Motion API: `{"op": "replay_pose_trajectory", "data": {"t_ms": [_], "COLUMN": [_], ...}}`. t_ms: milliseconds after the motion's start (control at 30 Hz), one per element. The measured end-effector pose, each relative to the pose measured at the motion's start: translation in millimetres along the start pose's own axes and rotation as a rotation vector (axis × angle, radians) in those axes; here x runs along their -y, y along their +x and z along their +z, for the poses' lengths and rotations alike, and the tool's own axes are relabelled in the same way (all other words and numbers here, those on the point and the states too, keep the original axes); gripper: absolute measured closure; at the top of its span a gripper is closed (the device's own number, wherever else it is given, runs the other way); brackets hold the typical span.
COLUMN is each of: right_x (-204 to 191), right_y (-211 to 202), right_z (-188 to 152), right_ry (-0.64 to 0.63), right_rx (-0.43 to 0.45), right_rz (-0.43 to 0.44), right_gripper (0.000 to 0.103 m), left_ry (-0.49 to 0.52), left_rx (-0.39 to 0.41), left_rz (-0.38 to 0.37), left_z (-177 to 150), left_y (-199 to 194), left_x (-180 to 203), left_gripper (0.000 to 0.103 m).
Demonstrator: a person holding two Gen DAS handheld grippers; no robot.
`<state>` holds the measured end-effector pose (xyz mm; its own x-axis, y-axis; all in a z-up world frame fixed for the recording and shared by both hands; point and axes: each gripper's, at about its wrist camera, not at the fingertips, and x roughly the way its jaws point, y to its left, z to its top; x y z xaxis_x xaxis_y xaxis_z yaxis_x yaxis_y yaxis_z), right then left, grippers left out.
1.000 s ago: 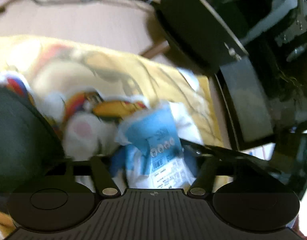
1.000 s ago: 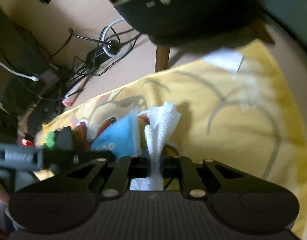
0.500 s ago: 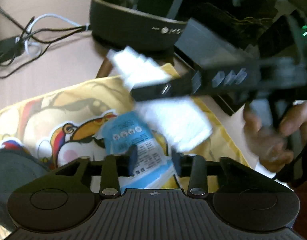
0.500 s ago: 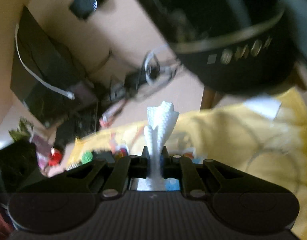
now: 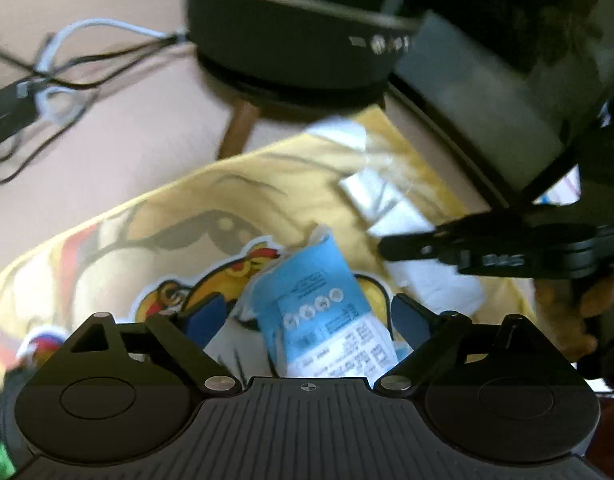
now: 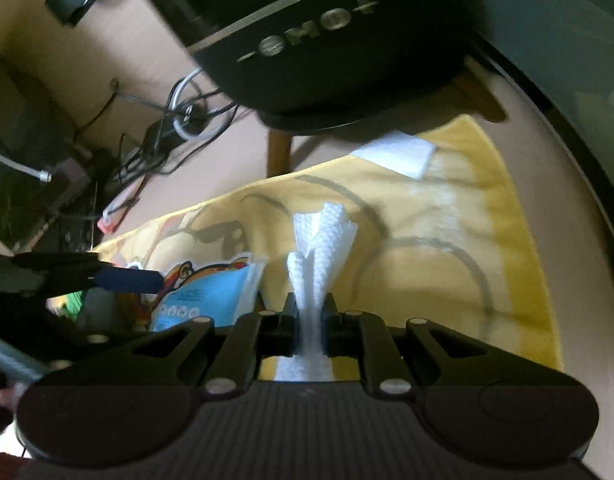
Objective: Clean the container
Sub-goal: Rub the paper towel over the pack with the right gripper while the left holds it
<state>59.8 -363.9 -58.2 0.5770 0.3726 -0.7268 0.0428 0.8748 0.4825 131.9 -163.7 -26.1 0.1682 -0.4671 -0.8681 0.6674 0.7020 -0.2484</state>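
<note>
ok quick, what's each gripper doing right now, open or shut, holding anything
Left gripper: jaws opening, wide apart; the blue wipe packet lies between them, pads not pressing it.
Right gripper: shut on a white wipe.

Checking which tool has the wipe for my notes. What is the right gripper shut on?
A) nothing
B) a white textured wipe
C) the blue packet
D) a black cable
B: the right gripper has its jaws pinched on the white textured wipe, which sticks up between them, while the blue packet lies apart on the yellow cloth.
</note>
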Motion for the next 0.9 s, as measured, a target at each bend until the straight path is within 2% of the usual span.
{"op": "replay_pose_trajectory", "data": {"t_ms": [100, 167, 200, 233, 300, 367, 433, 533, 600, 633, 733, 833, 900], "right_x": [2.4, 2.1, 1.7, 1.0, -0.1, -3.3, -8.9, -18.3, -25.7, -30.3, -46.9, -65.5, -75.1], "right_y": [-8.3, -10.0, -10.3, -11.0, -13.4, -15.9, -19.3, -26.0, -29.2, -30.2, -31.2, -32.7, -27.9], "right_z": [-3.9, -4.7, -4.6, -4.0, -1.5, 3.6, 10.2, 19.0, 23.2, 25.0, 30.9, 36.1, 36.3], "right_ry": [0.014, 0.01, 0.008, 0.005, -0.001, -0.02, -0.046, -0.082, -0.104, -0.115, -0.124, -0.11, -0.098], "right_rx": [0.023, 0.033, 0.037, 0.04, 0.046, 0.056, 0.072, 0.106, 0.124, 0.13, 0.131, 0.112, 0.069], "right_rz": [-0.007, -0.018, -0.022, -0.022, -0.022, -0.024, -0.027, -0.018, -0.001, 0.014, 0.105, 0.283, 0.384], "right_gripper": [0.09, 0.09, 0.09, 0.09, 0.09, 0.09, 0.09, 0.09, 0.09, 0.09, 0.09, 0.09, 0.09], "left_ry": [0.03, 0.046, 0.043, 0.043, 0.056, 0.078, 0.114, 0.226, 0.287, 0.299, 0.309, 0.302, 0.312], "left_rx": [-0.082, -0.109, -0.096, -0.078, -0.028, 0.072, 0.21, 0.469, 0.555, 0.557, 0.476, 0.442, 0.451], "left_rz": [0.045, 0.082, 0.085, 0.085, 0.091, 0.118, 0.164, 0.305, 0.365, 0.364, 0.333, 0.319, 0.316], "left_z": [11.8, 14.5, 14.4, 13.5, 11.4, 9.1, 4.4, -22.2, -48.4, -60.4, -87.8, -101.1, -103.7], "left_y": [22.7, 33.1, 33.7, 31.9, 23.5, 5.1, -19.6, -52.4, -56.7, -54.8, -40.1, -34.2, -34.2], "left_x": [4.4, 5.3, 5.1, 5.5, 6.5, 9.3, 15.5, 35.6, 47.1, 50.3, 56.6, 63.9, 68.9], "left_gripper": [0.009, 0.009, 0.01, 0.023, 0.038, 0.04, 0.04, 0.039, 0.039, 0.039, 0.039, 0.039, 0.039]}}
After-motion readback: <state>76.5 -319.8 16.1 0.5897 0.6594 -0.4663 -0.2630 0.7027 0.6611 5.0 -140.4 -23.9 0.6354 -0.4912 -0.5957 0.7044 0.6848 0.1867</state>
